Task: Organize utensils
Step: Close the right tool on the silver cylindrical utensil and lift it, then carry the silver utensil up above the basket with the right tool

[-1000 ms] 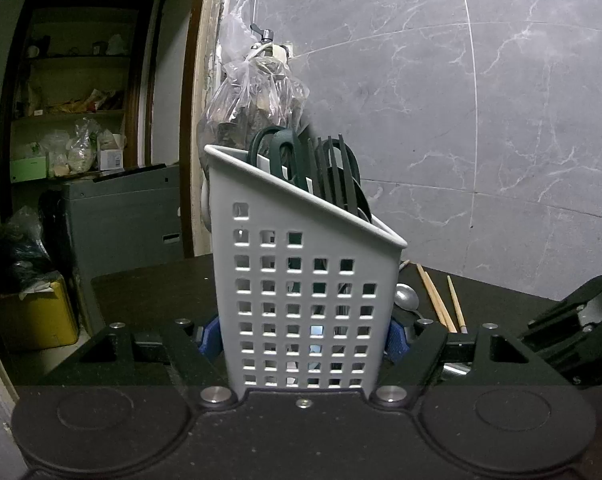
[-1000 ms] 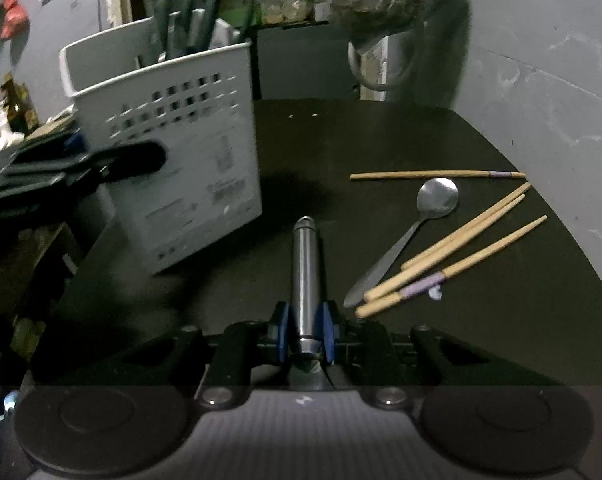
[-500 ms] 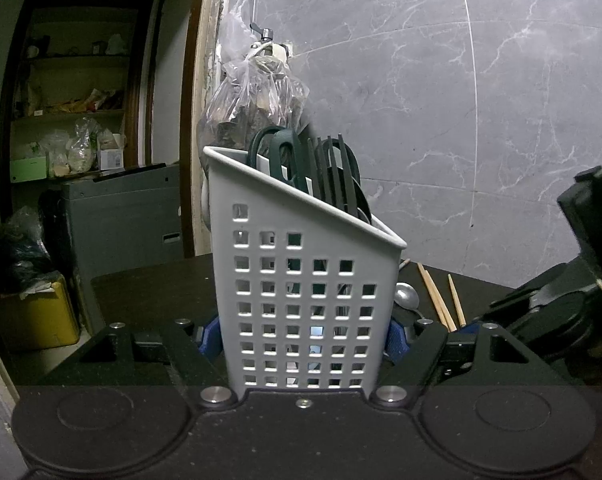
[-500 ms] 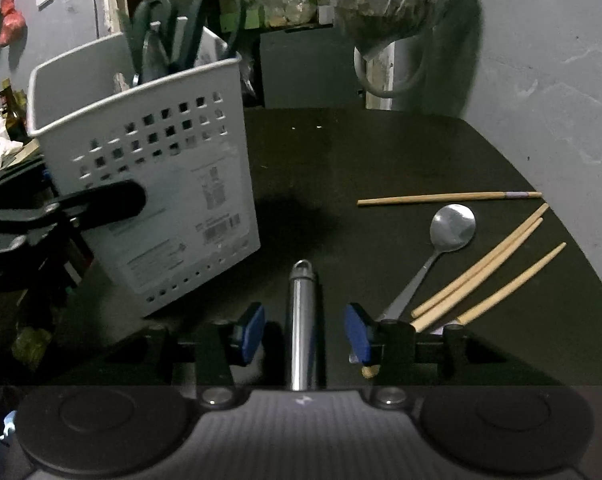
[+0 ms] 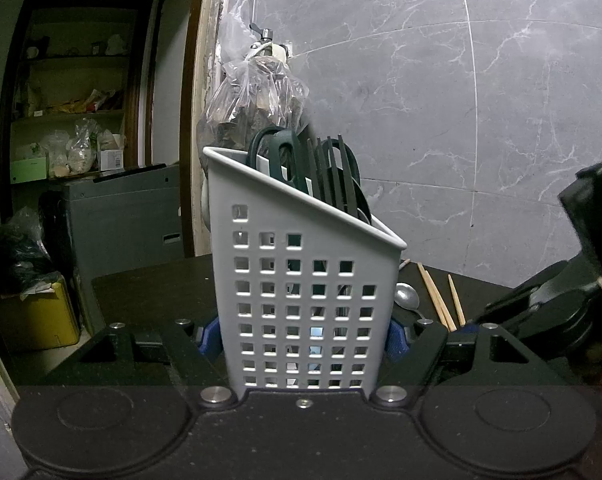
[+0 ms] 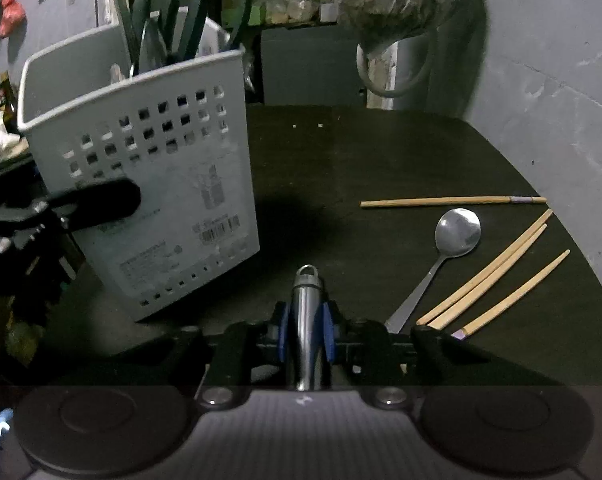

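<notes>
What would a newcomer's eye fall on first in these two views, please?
Probably the white perforated caddy, clamped by the left gripper and holding dark green handles. Next, the steel handle on which the right gripper is closing, and the spoon among chopsticks on the dark table.

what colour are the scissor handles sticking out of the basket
Dark green handles, clearest in the right wrist view.

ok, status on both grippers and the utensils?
Left gripper clamped on basket. Right gripper closing on metal handle. Spoon, chopsticks still on table. Path clear.
</notes>
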